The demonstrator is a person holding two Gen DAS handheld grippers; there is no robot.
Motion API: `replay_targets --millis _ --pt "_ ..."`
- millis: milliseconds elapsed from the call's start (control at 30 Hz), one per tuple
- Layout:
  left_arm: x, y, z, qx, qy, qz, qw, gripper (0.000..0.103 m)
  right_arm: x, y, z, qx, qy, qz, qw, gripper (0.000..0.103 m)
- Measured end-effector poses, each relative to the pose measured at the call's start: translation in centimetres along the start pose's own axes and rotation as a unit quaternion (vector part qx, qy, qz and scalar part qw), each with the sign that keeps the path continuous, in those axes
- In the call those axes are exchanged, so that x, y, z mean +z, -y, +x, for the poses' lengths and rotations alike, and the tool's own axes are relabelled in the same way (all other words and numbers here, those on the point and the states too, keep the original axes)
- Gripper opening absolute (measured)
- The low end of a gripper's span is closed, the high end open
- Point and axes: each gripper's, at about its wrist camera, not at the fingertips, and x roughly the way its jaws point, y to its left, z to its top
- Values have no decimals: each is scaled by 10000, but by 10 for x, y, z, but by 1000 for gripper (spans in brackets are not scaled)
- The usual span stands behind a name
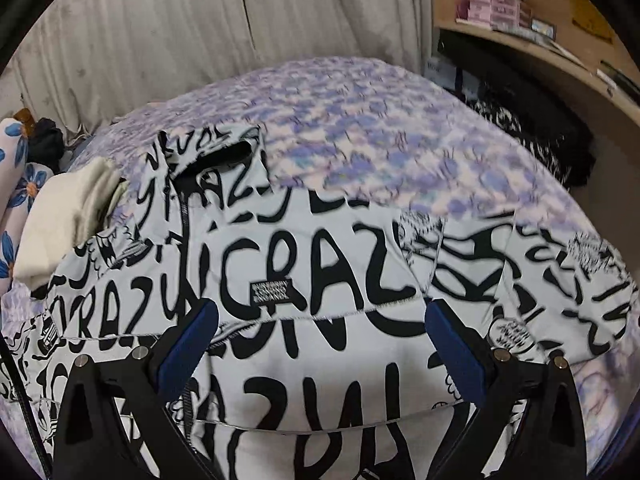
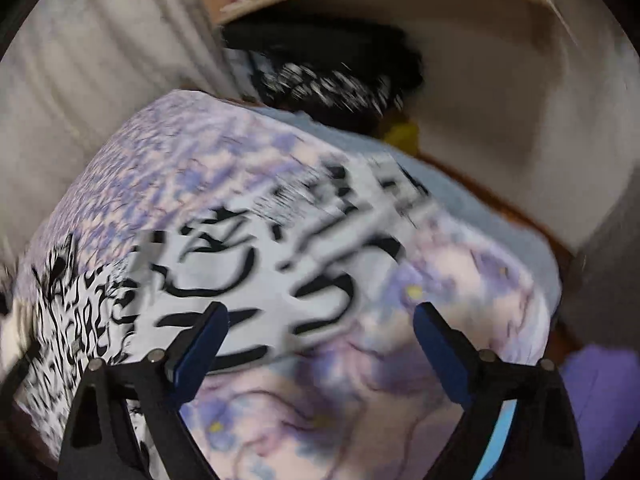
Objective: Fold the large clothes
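A large white jacket (image 1: 320, 280) printed with black lettering lies spread on a bed with a purple-and-pink floral cover (image 1: 360, 140). Its collar and zipper point to the far left, and a sleeve runs out to the right. My left gripper (image 1: 322, 316) is open and empty, hovering just above the jacket's chest. In the right wrist view, which is motion-blurred, the jacket's sleeve (image 2: 280, 248) lies across the bed cover (image 2: 400, 380). My right gripper (image 2: 320, 320) is open and empty above the sleeve's edge.
A cream garment (image 1: 68, 220) lies at the jacket's left. A floral pillow (image 1: 16, 184) is at the far left. A wooden shelf (image 1: 540, 40) with pink boxes and a dark patterned cloth (image 1: 540, 136) stand past the bed's right edge. A pale curtain (image 1: 200, 32) hangs behind.
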Motion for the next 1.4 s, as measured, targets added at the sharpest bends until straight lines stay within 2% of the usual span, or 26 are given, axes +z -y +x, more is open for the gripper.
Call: replay_targets --millis 167,333,400,467,500,567,633,667,733,833,900,967,1033,1100,1167,1200,1267,1333,1400 --pt "-7 12 13 -46 -165 140 9998 102 -3 34 23 338 -257 683 9968 90" --pt "-6 19 14 -94 -174 173 9997 102 17 33 35 468 -50 797 9957 88" --pt "-5 20 13 -145 -176 158 9996 102 29 32 49 457 -145 810 9956 75" --pt "-3 19 12 -153 -173 133 9996 102 40 30 71 469 -439 838 9944 34" --pt "-1 19 12 -145 -164 122 9997 102 43 29 77 442 -500 841 9942 30" --pt "1 15 10 -107 -134 99 9998 102 46 20 76 445 -357 793 9952 10" --pt "2 8 6 -38 -80 67 9999 102 47 0 56 531 10 593 9968 8" --pt "3 3 4 6 -46 26 10000 102 47 -20 35 644 355 322 9968 7" --pt "4 -13 -3 92 11 -121 9999 102 45 -55 4 963 768 -96 9923 7" --pt "3 -43 -15 144 76 -431 9989 102 31 -125 -48 1594 1258 -981 9742 7" --pt "0 -66 -23 155 111 -651 9977 102 13 -178 -75 2035 1392 -1661 9548 7" --pt "-6 -88 -30 179 138 -849 9961 102 -10 -224 -89 2371 1357 -2254 9352 8" --pt "-15 -112 -37 181 143 -1027 9944 102 -35 -257 -93 2514 1223 -2730 9205 10" --pt "-26 -133 -41 199 97 -1150 9931 102 -70 -288 -89 2600 954 -3322 9016 19" --pt "-39 -149 -43 220 16 -1217 9923 102 -101 -305 -79 2539 742 -3710 8902 46" --pt "-45 -157 -42 235 -31 -1238 9920 102 -113 -306 -76 2528 665 -3823 8863 50" --pt "-57 -167 -40 263 -112 -1239 9919 102 -133 -306 -67 2478 432 -3989 8818 51" --pt "-67 -174 -35 248 -226 -1260 9915 102 -142 -303 -61 2438 238 -3979 8841 51" --pt "-75 -180 -27 106 -378 -1354 9900 102 -148 -291 -53 2437 -37 -3813 8917 51"
